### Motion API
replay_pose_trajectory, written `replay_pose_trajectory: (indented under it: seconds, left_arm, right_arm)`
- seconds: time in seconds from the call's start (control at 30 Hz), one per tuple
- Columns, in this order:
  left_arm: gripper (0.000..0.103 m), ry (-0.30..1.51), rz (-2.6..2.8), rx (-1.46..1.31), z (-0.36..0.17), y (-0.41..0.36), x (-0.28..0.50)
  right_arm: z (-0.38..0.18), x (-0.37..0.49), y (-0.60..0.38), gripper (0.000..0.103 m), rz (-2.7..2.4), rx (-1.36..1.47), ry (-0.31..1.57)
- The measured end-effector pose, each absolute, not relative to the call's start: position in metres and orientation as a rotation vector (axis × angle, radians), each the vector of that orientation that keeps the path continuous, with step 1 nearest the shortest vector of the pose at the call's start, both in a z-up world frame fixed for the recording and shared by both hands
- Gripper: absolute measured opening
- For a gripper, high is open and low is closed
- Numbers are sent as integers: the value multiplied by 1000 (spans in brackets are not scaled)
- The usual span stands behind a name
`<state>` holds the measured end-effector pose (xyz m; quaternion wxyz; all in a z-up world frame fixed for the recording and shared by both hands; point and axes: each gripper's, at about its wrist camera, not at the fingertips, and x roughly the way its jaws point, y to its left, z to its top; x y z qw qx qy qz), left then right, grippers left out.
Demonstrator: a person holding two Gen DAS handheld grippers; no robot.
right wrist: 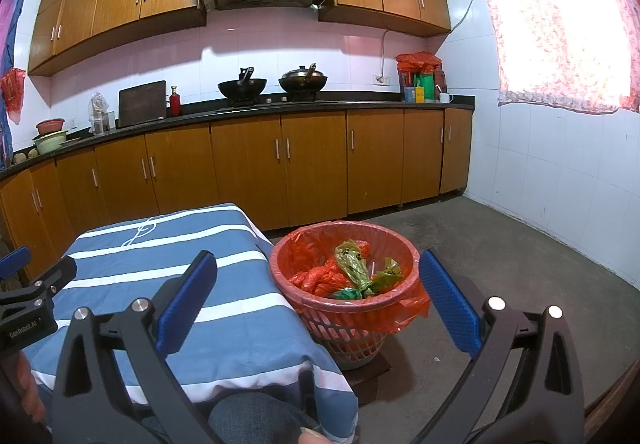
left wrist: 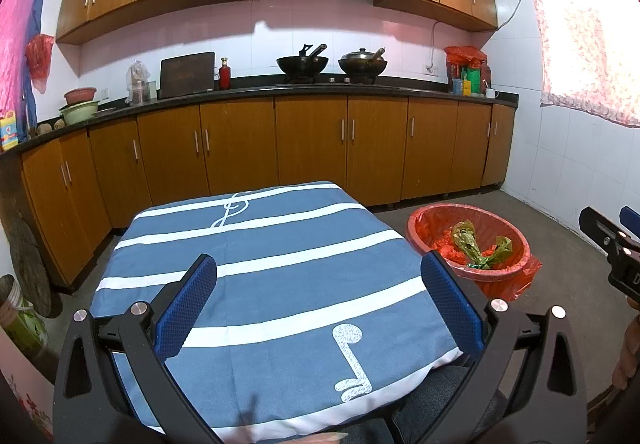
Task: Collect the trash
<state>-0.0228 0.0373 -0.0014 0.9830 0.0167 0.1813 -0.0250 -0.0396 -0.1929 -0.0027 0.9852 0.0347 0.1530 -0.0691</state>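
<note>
Hovering over the striped tablecloth, we hold the left gripper spread wide with nothing between its blue pads. The right gripper is just as wide and just as empty, pointed at the red basket, which stands on the floor just beside the table's edge, at about two o'clock from the cloth in the left wrist view.

And where is the trash? It sits down in the basket's red liner: yellow-green crumpled wrappers, a scrap of green, and bunched red plastic. The cloth itself shows no litter anywhere we can see, from near hem to far edge.

So we judge the gathering step to be at or near its end, with both tools idle between moves. Next calls for a sweep of the floor and the table's hidden sides for any stray piece; failing that, the liner's loose rim, hanging at four o'clock on the basket, looks the likely thing to pinch and draw shut.
</note>
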Motion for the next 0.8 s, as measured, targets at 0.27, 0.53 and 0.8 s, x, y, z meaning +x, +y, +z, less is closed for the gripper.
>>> replay_pose_trajectory:
  seconds: [0.27, 0.53, 0.8]
  left_arm:
    - [101, 365, -51, 33, -1, 37, -23]
    - [101, 366, -50, 33, -1, 38, -23]
    - [101, 371, -48, 25, -4, 35, -25]
  right_arm:
    - [-3, -40, -193, 99, -139, 70, 307]
    - [-3, -40, -193, 99, -140, 70, 307]
    - [-3, -39, -193, 99, -139, 70, 307]
